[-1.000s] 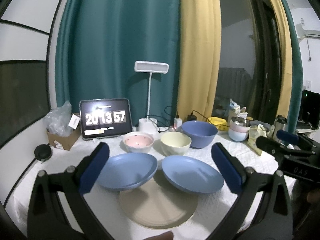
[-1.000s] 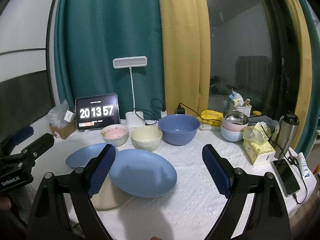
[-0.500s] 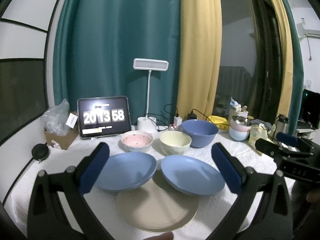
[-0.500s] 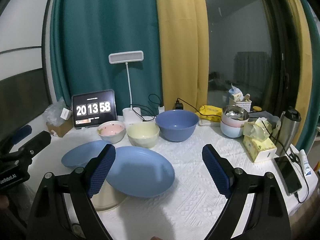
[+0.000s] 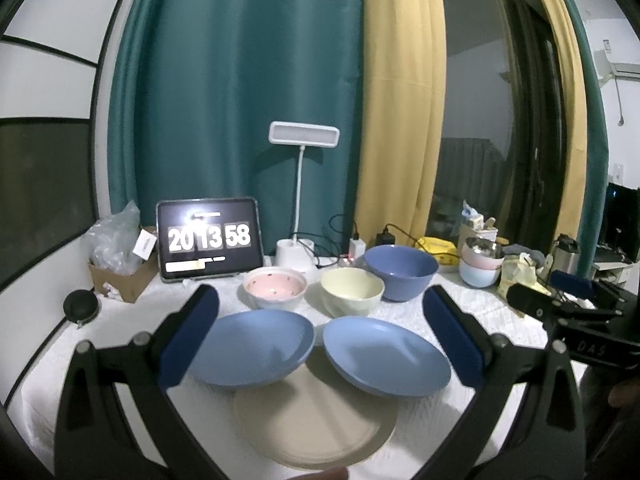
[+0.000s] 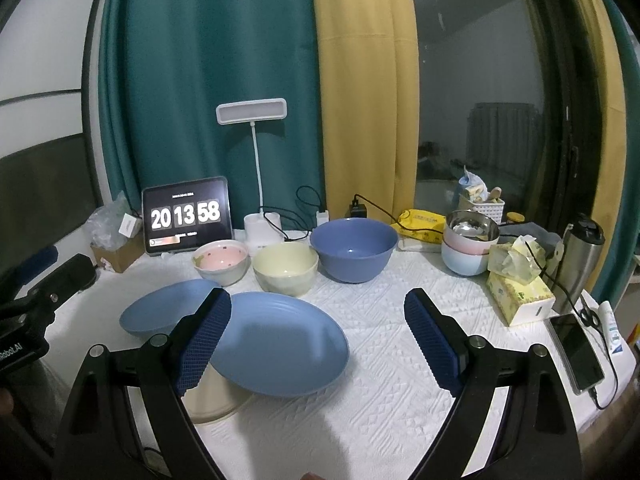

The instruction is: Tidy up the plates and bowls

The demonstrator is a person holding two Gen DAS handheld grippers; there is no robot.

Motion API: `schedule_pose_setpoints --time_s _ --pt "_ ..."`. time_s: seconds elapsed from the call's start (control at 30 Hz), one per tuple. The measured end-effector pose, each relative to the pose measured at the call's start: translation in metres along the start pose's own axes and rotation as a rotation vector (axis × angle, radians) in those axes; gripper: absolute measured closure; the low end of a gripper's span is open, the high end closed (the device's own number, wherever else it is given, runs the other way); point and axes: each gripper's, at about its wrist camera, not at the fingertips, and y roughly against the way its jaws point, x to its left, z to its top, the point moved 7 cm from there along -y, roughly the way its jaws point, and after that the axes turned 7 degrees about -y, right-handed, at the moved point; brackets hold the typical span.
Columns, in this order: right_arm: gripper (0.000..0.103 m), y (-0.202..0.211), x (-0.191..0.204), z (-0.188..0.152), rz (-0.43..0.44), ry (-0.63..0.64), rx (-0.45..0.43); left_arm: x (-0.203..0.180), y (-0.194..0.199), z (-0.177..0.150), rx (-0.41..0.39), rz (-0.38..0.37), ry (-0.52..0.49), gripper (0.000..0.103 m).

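Two blue plates (image 5: 250, 346) (image 5: 384, 354) lie side by side on the white tablecloth, both overlapping a beige plate (image 5: 316, 420) in front. Behind them stand a pink bowl (image 5: 275, 291), a cream bowl (image 5: 352, 291) and a large blue bowl (image 5: 401, 271). My left gripper (image 5: 320, 332) is open and empty, held above the plates. My right gripper (image 6: 318, 340) is open and empty, over the right blue plate (image 6: 280, 342); the other blue plate (image 6: 164, 308), pink bowl (image 6: 220, 260), cream bowl (image 6: 285, 274) and blue bowl (image 6: 354, 248) show there too.
A tablet clock (image 5: 209, 238) and a white lamp (image 5: 303, 136) stand at the back with cables. A cardboard box (image 5: 122, 276) sits back left. Stacked bowls (image 6: 470, 246), a tissue box (image 6: 520, 296), a steel flask (image 6: 578, 260) and a phone (image 6: 576, 346) crowd the right side.
Both grippers have drifted slightly, so the dishes sit a little lower in both views. No dish has moved and both grippers stay open.
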Motion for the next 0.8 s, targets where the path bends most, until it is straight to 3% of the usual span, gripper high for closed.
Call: schedule_pose_setpoints --time_s 0.47,0.8 --pt "0.012 -0.028 -0.015 -0.005 -0.011 -0.022 0.046 -0.007 -0.032 -0.002 0.054 -0.013 -0.033 0.0" --pt "0.012 -0.076 -0.038 -0.017 -0.003 -0.071 0.136 -0.028 -0.084 -0.035 0.211 -0.008 -0.142 0.001"
